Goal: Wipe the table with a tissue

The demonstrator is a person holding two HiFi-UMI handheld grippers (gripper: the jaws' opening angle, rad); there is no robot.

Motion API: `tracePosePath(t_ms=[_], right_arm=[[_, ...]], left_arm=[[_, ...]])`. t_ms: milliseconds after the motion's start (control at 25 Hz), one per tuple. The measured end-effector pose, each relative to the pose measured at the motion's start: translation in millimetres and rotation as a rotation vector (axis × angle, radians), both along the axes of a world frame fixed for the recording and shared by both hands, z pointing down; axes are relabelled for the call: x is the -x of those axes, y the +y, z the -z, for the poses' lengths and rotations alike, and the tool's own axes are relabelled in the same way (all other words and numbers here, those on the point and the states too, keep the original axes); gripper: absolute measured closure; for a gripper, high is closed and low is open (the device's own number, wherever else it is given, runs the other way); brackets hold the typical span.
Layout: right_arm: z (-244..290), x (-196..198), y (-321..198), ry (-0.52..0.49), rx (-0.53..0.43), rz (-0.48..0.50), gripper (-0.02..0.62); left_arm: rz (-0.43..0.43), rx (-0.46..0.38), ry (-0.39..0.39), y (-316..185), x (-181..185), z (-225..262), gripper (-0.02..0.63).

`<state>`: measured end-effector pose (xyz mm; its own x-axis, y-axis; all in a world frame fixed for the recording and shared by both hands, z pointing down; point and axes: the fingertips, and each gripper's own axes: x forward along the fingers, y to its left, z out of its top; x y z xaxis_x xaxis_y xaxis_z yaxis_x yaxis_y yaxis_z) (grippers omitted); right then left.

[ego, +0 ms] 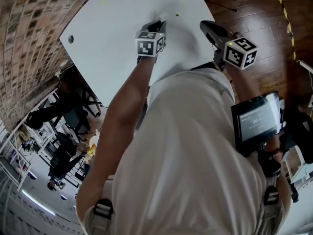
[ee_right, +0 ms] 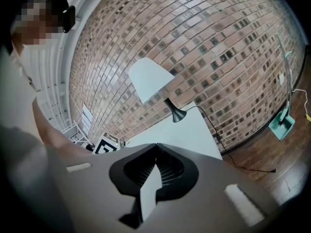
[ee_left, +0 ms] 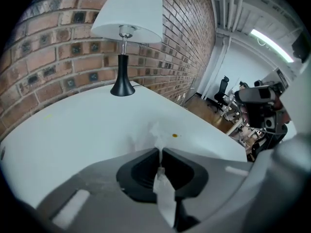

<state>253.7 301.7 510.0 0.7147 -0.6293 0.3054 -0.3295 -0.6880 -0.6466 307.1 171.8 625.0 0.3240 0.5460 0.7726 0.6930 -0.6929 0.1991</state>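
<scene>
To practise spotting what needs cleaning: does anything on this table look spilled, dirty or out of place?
Yes: a small orange speck lies on the white table, just beyond the tissue pinched in the left tool. It stands out against the clean white surface around it. Nothing else there looks askew.

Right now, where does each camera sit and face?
Head view: on the person's head, looking steeply down at the white table; arm, torso, left gripper and right gripper show.
Left gripper view: on the left gripper, facing over the table to the lamp and brick wall; its jaws pinch a tissue.
Right gripper view: on the right gripper, facing the same wall; a forearm shows.
Shared: both gripper views see the lamp.
</scene>
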Motion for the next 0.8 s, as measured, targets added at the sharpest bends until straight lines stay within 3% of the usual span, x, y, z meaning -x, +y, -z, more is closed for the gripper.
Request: tracePosePath(t_ms=[280,560,800], right_arm=[[-6.4,18.6,23.4,-0.018,0.006,-0.082,0.588],[-12.4,26.3,40.3,-0.03,0.003,-0.142,0.588],[-3.8,40.5,50.3,-0.022,0.005,-0.151,0.588]], left_arm=[[-0.031,-0.061,0.041,16.4,-25.5,-11.5,0.58],[0.011,-0.115,0.076,20.9,-30.7,-14.1,0.58],[-0.099,-0.104,0.113,63.2,-4.9,-6.4,0.58]])
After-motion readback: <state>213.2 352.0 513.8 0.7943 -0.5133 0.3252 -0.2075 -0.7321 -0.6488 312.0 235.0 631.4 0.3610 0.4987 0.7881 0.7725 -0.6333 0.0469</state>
